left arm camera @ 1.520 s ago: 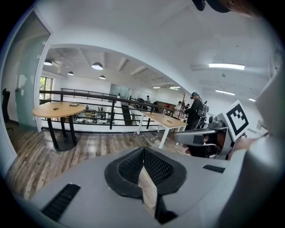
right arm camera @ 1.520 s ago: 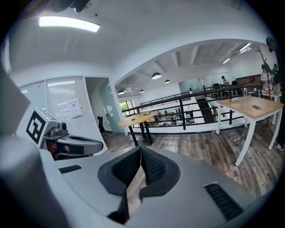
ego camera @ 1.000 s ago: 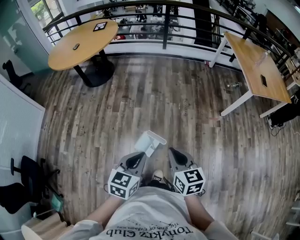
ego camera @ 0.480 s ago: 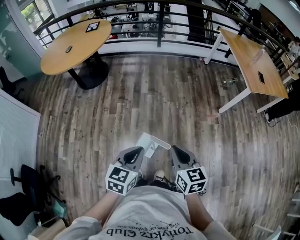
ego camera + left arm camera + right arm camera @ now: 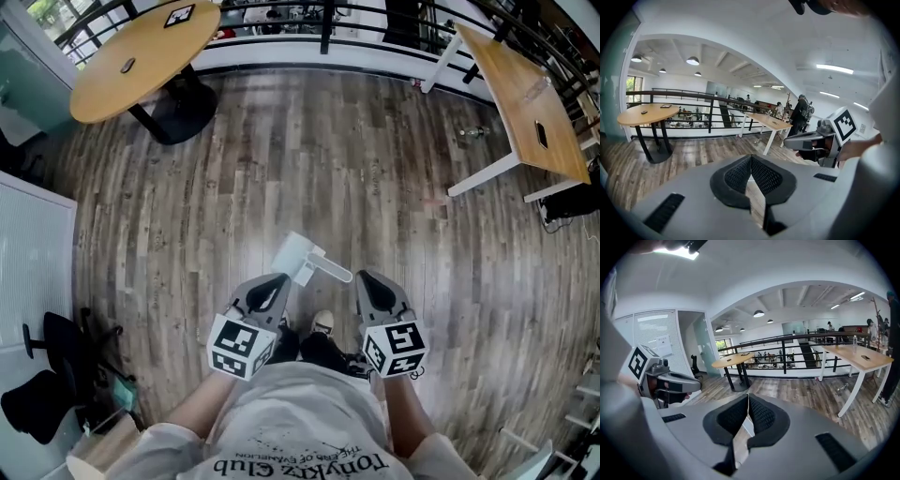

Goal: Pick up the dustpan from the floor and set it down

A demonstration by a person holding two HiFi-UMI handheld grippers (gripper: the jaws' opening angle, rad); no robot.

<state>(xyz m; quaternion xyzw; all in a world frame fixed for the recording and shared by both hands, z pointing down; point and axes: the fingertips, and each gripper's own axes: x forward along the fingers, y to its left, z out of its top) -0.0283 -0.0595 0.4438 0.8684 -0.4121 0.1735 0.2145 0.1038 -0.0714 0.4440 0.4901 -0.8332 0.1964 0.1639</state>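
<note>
A white dustpan (image 5: 298,253) lies on the wooden floor (image 5: 281,159) just ahead of my feet in the head view, its handle (image 5: 334,271) pointing right. My left gripper (image 5: 277,281) hangs just below and left of the pan, with its pads together and nothing between them. To the right of the handle's end, my right gripper (image 5: 367,278) is shut and empty too. Neither touches the dustpan. In the left gripper view the left gripper (image 5: 751,162) points over the floor, and the right gripper (image 5: 806,140) shows beside it. The right gripper view shows shut jaws (image 5: 748,402) and the left gripper (image 5: 670,380).
A round wooden table (image 5: 141,56) stands at the far left and a rectangular desk (image 5: 520,94) at the far right, before a black railing (image 5: 328,19). A small bottle (image 5: 473,131) lies near the desk. A black office chair (image 5: 47,375) is at the left.
The dustpan now sits nearer to both grippers and its handle has swung more to the right in view. Both grippers have moved forward with me. Both stay shut.
</note>
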